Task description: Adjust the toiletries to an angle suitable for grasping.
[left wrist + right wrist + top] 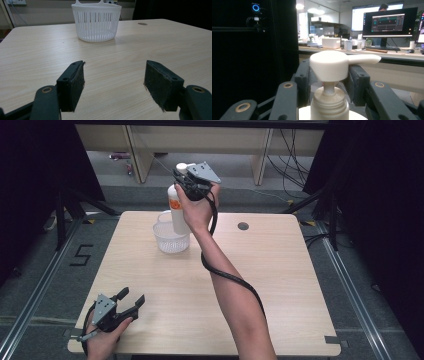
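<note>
A white pump bottle (pixel 175 215) with an orange label stands upright at the far middle of the table, its lower end down at the white slotted basket (pixel 171 240). Whether it rests inside, I cannot tell. My right gripper (pixel 192 184) is shut on the bottle's top from the right. In the right gripper view the pump head (pixel 332 65) and ribbed collar (pixel 329 105) sit between the black jaws of the right gripper (pixel 329 86). My left gripper (pixel 132 296) lies at the table's front left corner, open. The left gripper (pixel 113 72) holds nothing and faces the basket (pixel 96 22).
The light wooden table (pixel 280 285) has a round cable hole (pixel 243 226) at the far right, seen as a cable hole (pixel 142 24) in the left gripper view too. A cable runs along the right forearm. Beyond the table are wooden shelf legs (pixel 142 155) and a desk with monitors (pixel 389 25).
</note>
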{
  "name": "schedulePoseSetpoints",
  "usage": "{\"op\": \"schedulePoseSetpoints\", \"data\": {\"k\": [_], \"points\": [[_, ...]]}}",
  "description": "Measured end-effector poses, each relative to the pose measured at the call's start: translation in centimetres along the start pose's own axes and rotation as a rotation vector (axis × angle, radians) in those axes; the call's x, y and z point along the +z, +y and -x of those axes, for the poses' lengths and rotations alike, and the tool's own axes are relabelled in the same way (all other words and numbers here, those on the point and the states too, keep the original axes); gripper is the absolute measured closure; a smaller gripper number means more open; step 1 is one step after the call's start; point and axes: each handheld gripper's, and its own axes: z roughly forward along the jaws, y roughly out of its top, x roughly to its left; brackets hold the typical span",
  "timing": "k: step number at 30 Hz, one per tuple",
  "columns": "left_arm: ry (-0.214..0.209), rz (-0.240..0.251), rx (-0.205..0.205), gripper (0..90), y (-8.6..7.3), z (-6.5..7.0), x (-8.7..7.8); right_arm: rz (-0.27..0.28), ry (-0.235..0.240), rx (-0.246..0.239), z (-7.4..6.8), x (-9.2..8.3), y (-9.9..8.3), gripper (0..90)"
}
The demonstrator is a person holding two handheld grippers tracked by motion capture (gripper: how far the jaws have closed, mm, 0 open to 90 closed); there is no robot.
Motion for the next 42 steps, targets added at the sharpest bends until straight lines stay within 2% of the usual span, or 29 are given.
{"op": "schedulePoseSetpoints", "data": {"k": [4, 6, 12, 13, 15, 19, 21, 26, 27, 42], "points": [[0.001, 0.001, -0.001, 31.6, 0.0, 0.0, 0.0, -0.002, 0.001, 0.006, -0.2, 0.3, -0.1, 60.0], [-0.003, 0.000, -0.024, 31.6, 0.0, 0.1, 0.0, -0.006, 0.002, -0.002, -0.2, 0.4, -0.1, 59.9], [-0.002, 0.001, -0.025, 31.6, -0.1, 0.1, 0.0, -0.005, 0.003, -0.002, -0.5, 0.8, -0.1, 59.9], [-0.002, 0.000, -0.025, 31.6, 0.0, 0.1, 0.0, -0.006, 0.006, 0.014, -0.6, 0.9, -0.1, 60.0], [-0.001, 0.000, -0.006, 31.6, 0.0, 0.0, 0.0, -0.003, 0.006, 0.000, -0.7, 1.0, 0.0, 59.9], [0.000, 0.002, -0.009, 31.6, 0.0, 0.0, -0.1, -0.008, 0.012, 0.007, -0.8, 1.2, -0.1, 59.9], [-0.002, 0.001, -0.027, 31.6, -0.1, 0.1, 0.0, -0.006, 0.010, 0.007, -0.9, 1.4, -0.1, 59.9], [-0.001, 0.001, -0.025, 31.6, -0.1, 0.1, -0.1, -0.012, 0.007, 0.011, -0.9, 1.7, -0.3, 59.9], [0.002, 0.001, -0.002, 31.6, 0.0, -0.1, -0.1, -0.012, 0.010, 0.011, -1.0, 1.8, -0.3, 59.9], [-0.001, 0.003, -0.008, 31.6, 0.0, -0.1, -0.1, -0.024, 0.018, 0.018, -1.4, 2.5, -0.6, 59.9]]}}
